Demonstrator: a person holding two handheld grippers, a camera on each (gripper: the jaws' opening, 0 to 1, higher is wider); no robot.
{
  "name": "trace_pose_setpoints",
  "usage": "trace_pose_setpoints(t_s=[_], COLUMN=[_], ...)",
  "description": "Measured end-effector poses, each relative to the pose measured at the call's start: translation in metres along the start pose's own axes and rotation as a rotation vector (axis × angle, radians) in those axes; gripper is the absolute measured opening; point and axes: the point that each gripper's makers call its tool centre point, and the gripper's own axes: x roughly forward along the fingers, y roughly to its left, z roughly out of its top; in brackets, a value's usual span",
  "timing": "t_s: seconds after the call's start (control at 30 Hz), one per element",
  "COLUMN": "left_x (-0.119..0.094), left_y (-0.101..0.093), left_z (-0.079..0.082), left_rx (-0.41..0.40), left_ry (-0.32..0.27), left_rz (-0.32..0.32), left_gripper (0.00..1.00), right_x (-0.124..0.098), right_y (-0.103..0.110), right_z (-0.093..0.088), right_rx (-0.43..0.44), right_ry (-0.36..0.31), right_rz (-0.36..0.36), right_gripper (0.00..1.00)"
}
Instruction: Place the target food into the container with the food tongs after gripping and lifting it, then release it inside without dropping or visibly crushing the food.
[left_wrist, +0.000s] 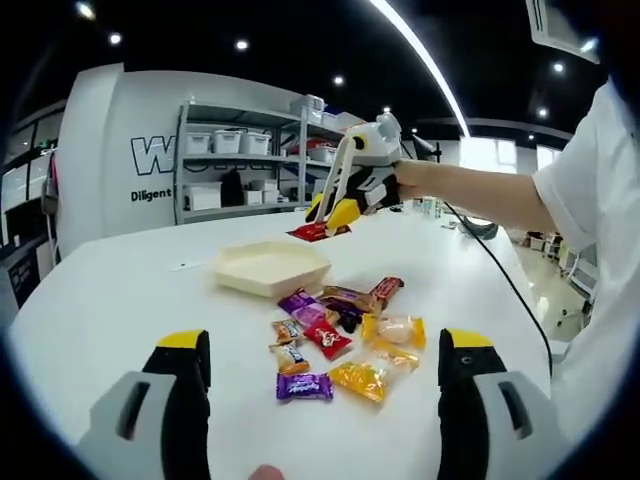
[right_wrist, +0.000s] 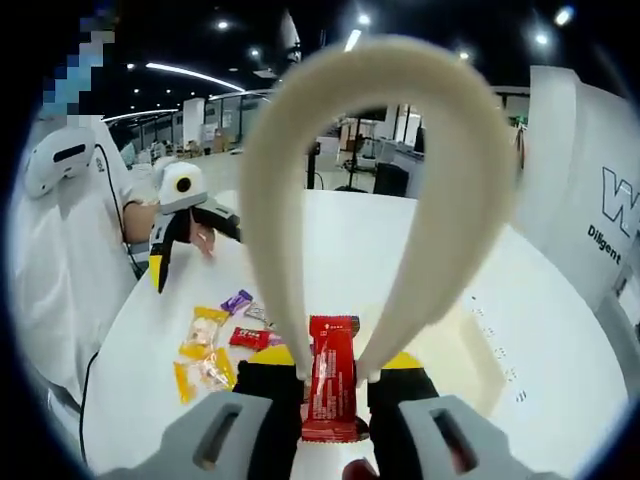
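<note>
My right gripper (right_wrist: 335, 358) is shut on cream food tongs (right_wrist: 300, 200), whose loop arches up across the right gripper view. The tong tips pinch a red snack packet (right_wrist: 330, 390). From the left gripper view, the right gripper (left_wrist: 332, 212) hangs over the table's far side, the tongs (left_wrist: 341, 168) holding the red packet (left_wrist: 314, 232) just beyond the cream hexagonal container (left_wrist: 270, 266). That container (right_wrist: 472, 345) lies below and right of the packet. My left gripper (left_wrist: 325, 345) is open over a pile of wrapped snacks (left_wrist: 340, 340), touching nothing.
The snacks sit on a white table (left_wrist: 120, 300). A person's arm and white sleeve (left_wrist: 590, 200) come in from the right, with a black cable (left_wrist: 510, 285) trailing across the table. Grey shelves with bins (left_wrist: 240, 160) stand behind. My left gripper (right_wrist: 178, 215) hovers beyond the snack pile (right_wrist: 212, 345).
</note>
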Motion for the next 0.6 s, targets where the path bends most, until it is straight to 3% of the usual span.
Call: trace_pose_setpoints(t_s=[0.6], left_x=[0.001], left_y=[0.005], left_z=[-0.002], left_rx=[-0.003], left_ry=[0.008], left_rz=[0.010], left_gripper=[0.92], right_x=[0.020], right_y=[-0.039], right_z=[-0.007], right_rx=[0.026], right_ry=[0.015], right_rz=[0.005], right_gripper=[0.19])
